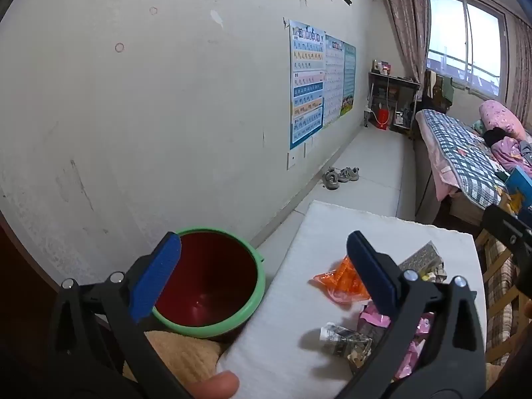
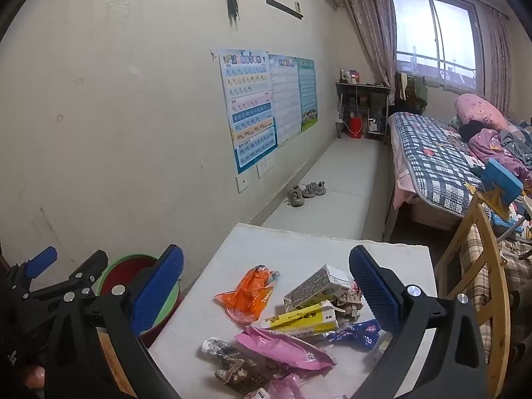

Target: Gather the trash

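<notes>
Left tool [image 1: 264,274] wide open, blue ridged pads [image 1: 156,276] well apart, nothing between them, angled down over the white foam-topped counter [image 1: 289,316]. Round red plastic bin with green rim [image 1: 212,279] just beside the counter's left edge, left pad overlapping its rim. On the counter: crumpled orange plastic wrapper [image 1: 342,281], grey patterned carton [image 1: 420,259], crushed printed wrapper [image 1: 345,340], pink wrappers [image 1: 375,319] partly hidden by the right finger. Fingertip [image 1: 216,384] at bottom edge. Far back: grey shoes [image 1: 340,176] on floor, plaid-covered bed [image 1: 465,159], wall posters [image 1: 307,83].
</notes>
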### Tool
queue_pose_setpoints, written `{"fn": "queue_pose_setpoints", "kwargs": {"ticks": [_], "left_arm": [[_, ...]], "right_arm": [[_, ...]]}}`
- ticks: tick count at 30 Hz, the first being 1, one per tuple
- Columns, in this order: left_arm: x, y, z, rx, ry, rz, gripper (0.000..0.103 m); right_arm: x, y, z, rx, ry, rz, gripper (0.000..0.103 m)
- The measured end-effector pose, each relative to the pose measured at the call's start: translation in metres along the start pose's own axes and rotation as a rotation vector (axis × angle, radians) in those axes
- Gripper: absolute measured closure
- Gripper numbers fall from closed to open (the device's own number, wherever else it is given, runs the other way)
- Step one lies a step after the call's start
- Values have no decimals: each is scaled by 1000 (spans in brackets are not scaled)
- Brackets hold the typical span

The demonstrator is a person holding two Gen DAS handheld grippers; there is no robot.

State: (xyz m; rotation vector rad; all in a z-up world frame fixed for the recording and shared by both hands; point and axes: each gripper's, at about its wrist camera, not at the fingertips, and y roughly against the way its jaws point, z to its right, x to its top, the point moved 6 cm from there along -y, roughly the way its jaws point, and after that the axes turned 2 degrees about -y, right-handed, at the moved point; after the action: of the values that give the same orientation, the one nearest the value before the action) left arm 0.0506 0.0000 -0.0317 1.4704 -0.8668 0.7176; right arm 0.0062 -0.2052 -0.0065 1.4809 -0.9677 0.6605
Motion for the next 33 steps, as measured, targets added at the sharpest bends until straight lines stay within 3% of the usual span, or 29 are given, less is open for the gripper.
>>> {"fn": "queue_pose_setpoints", "kwargs": {"ticks": [14, 33], "left_arm": [[-22, -4, 15, -18, -4, -23, 5], [-19, -16, 14, -28, -20, -85, 5]], "right_arm": [[1, 1, 0, -27, -7, -11, 7], [-6, -3, 4, -8, -24, -35, 7]]}}
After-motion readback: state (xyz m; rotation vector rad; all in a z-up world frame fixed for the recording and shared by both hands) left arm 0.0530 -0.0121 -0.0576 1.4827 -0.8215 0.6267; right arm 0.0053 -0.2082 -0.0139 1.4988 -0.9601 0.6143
